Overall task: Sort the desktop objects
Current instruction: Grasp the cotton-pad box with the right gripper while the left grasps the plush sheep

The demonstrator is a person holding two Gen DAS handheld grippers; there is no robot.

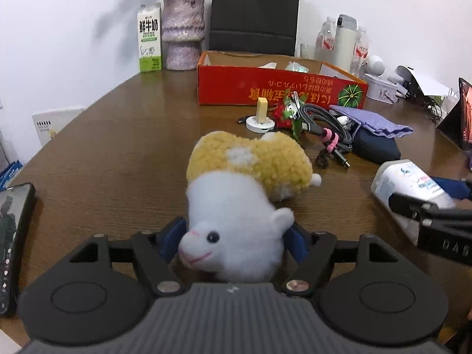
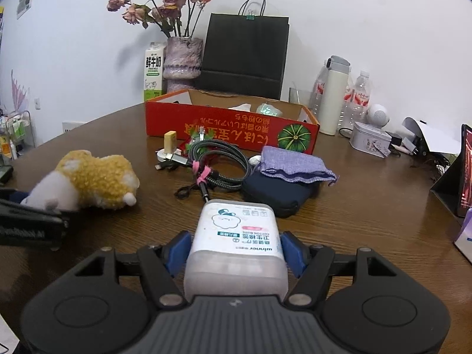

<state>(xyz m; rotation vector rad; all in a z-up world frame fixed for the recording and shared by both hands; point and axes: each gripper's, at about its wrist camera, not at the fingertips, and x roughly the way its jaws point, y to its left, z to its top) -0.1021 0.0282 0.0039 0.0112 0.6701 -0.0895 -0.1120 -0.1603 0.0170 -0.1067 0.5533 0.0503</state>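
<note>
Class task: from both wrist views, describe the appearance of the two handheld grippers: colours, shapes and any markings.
The left gripper and right gripper look alike: a ribbed grey housing flanked by two round black discs, black angled linkage arms with metal pivot pins, and blue finger pads. Seen from the side, each black finger carries white lettering, too blurred to read. No cables or sleeves show.

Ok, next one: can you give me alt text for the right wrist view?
The right gripper has a white cotton-swab box between its blue pads above a brown wooden table. To the left lies a yellow-and-white plush toy at the left gripper. Behind sit coiled cables, a purple pouch and a red cardboard box.
</note>
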